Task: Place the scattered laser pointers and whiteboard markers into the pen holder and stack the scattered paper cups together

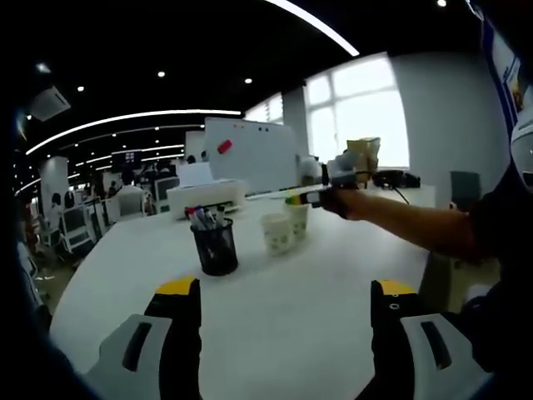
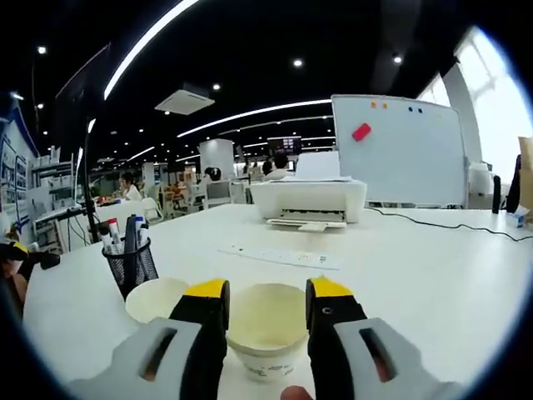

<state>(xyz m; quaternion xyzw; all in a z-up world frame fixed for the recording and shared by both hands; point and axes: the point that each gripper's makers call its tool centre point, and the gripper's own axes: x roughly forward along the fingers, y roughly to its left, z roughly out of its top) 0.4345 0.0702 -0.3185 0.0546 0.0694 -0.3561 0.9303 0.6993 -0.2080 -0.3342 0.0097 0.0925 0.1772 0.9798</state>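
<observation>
A black mesh pen holder point(image 1: 215, 247) point(image 2: 132, 260) stands on the white table with several markers in it. Right of it in the left gripper view stand two paper cups, the nearer cup point(image 1: 277, 233) and the farther cup point(image 1: 297, 218). My left gripper point(image 1: 283, 292) hovers open over the table's near side, well short of them, holding nothing. A person's forearm point(image 1: 400, 218) brings my right gripper point(image 1: 310, 198) onto the farther cup. In the right gripper view that paper cup point(image 2: 266, 329) sits upright between the jaws of my right gripper point(image 2: 266, 292), which press on both sides of its rim. The other cup point(image 2: 154, 298) is just to its left.
A white printer point(image 2: 308, 200) point(image 1: 206, 197) sits at the far side of the table point(image 2: 433, 267), with a whiteboard point(image 2: 400, 150) behind it. A white power strip point(image 2: 279, 256) lies between printer and cups, and a black cable point(image 2: 441, 225) trails right. Office chairs point(image 1: 75, 229) stand past the left edge.
</observation>
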